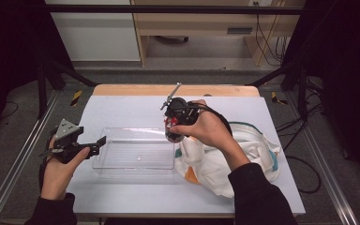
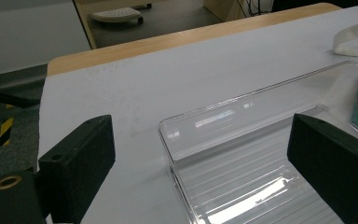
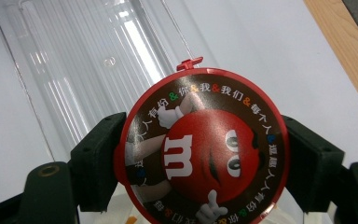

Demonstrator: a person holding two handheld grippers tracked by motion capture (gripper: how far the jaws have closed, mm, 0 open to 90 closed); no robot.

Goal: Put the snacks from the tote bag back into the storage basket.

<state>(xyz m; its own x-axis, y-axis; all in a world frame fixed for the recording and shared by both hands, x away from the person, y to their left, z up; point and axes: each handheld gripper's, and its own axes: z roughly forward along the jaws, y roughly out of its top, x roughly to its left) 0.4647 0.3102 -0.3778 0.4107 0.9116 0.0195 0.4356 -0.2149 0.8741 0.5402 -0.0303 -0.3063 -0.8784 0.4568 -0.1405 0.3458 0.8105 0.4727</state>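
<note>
My right gripper [image 1: 172, 133] is shut on a round candy tube [image 3: 201, 147] with a red cartoon face on its lid. Both black pads press its sides, and it hangs over the right end of a clear plastic tray [image 1: 136, 154]. In the high view the tube [image 1: 171, 129] is upright under the hand. My left gripper [image 1: 99, 142] stands open at the tray's left end, with the tray's corner [image 2: 168, 135] between its jaws and nothing touching the pads.
A white cloth bag [image 1: 234, 159] with teal and orange trim lies right of the tray, and its edge [image 2: 354, 42] shows in the left gripper view. The white table top [image 1: 131, 110] ends at a wooden strip [image 1: 173, 90] at the far side.
</note>
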